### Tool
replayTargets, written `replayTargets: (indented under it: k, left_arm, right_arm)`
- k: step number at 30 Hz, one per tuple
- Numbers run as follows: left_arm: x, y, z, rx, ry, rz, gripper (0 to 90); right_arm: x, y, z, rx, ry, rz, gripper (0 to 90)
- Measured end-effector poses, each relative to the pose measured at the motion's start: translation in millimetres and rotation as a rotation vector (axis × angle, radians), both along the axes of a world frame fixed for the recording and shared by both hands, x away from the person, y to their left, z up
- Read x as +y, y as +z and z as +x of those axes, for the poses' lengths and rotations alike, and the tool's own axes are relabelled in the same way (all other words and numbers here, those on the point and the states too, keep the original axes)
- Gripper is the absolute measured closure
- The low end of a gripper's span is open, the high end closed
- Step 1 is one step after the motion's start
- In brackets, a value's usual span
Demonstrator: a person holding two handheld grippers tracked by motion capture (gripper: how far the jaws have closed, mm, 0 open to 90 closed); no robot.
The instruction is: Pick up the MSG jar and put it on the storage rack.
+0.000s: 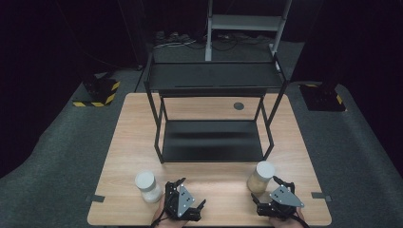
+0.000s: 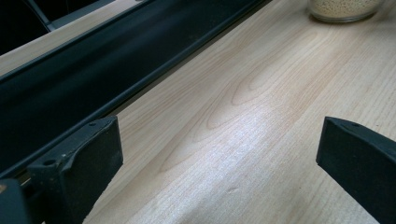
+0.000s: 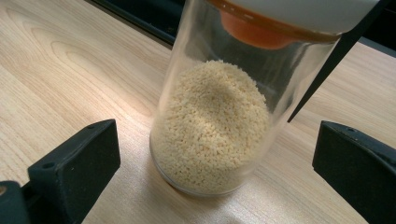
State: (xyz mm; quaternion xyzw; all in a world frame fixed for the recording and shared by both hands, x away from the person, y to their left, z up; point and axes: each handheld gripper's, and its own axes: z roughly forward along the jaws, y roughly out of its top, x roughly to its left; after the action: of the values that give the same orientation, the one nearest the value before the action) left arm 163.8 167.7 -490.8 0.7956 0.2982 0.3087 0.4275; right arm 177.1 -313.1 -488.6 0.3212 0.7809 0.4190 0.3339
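Right claw (image 3: 215,154) is gaping wide just short of the grain jar (image 3: 219,121) standing on the surface (image 1: 218,178) by the rack (image 1: 211,137), left claw (image 2: 219,154) gaping over bare wood, so an off-centre squeeze risks tipping the tall jar.

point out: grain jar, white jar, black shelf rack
grain jar (image 3: 215,126), right gripper view, glass wall over the grains
white jar (image 1: 148,186), high view, side below lid
black shelf rack (image 1: 211,140), high view, lower shelf surface

Dark lab, hazard-striped stand bases (image 1: 97,92)
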Motion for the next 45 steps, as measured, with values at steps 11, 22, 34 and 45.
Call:
replayTargets:
  k: [11,22,34,45]
  left_arm:
    - [2.0,1.8,2.9,0.022,0.011,-0.015,0.7]
    - [8.6,0.7,5.5,0.034,0.004,-0.054,0.7]
    - [16.2,14.9,-4.8,-0.024,-0.033,-0.107,0.6]
    - [29.3,35.2,-15.2,-0.065,-0.042,-0.160,0.6]
  right_arm:
    - [0.6,1.8,1.9,0.015,-0.009,0.001,0.0]
    - [-0.6,1.8,2.7,0.017,-0.003,0.004,0.0]
    - [-0.8,1.4,2.3,0.015,-0.005,0.008,0.0]
    - [-0.4,1.6,2.3,0.014,-0.003,0.004,0.0]
